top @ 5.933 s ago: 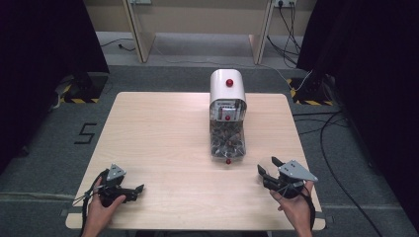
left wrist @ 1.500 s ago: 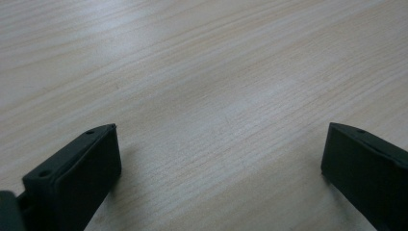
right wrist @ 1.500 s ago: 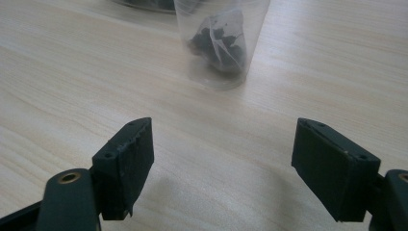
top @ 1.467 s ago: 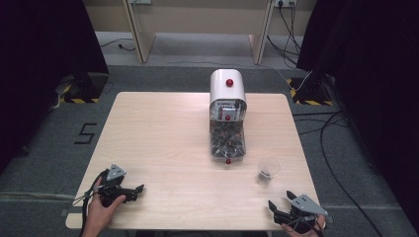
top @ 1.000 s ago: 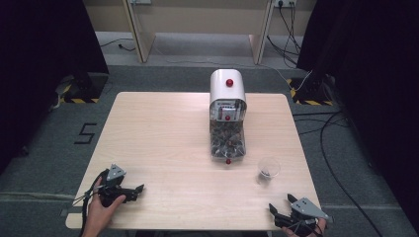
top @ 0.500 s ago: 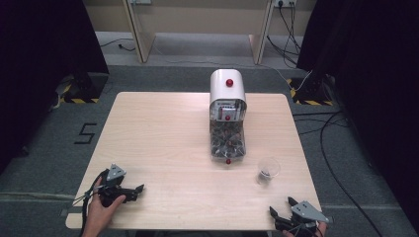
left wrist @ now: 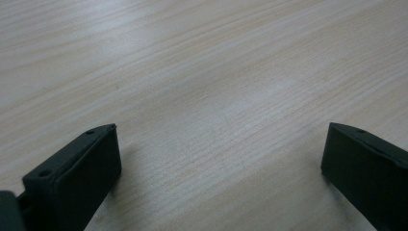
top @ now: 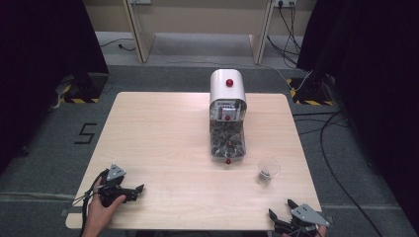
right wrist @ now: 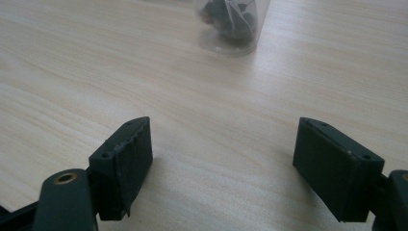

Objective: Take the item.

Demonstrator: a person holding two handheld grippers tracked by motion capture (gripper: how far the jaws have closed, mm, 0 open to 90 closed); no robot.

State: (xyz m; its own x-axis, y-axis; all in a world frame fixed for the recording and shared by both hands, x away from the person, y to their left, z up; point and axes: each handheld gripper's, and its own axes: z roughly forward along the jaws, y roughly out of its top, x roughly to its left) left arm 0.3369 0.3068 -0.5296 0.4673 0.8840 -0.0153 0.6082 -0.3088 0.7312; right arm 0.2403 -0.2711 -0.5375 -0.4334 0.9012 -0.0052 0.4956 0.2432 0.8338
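My right gripper (top: pixel 285 216) rests at the near right edge of the surface (top: pixel 163 133), jaws apart and empty. The clear cup (top: pixel 268 171) stands beyond it, near the dispenser (top: pixel 228 113). My left gripper (top: pixel 136 190) lies near left, jaws apart.

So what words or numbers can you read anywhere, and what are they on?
"5": dark mark on the grey floor, left of the table.
Label on the dispenser: too small and blurred to read.
Nothing to read on the cup.
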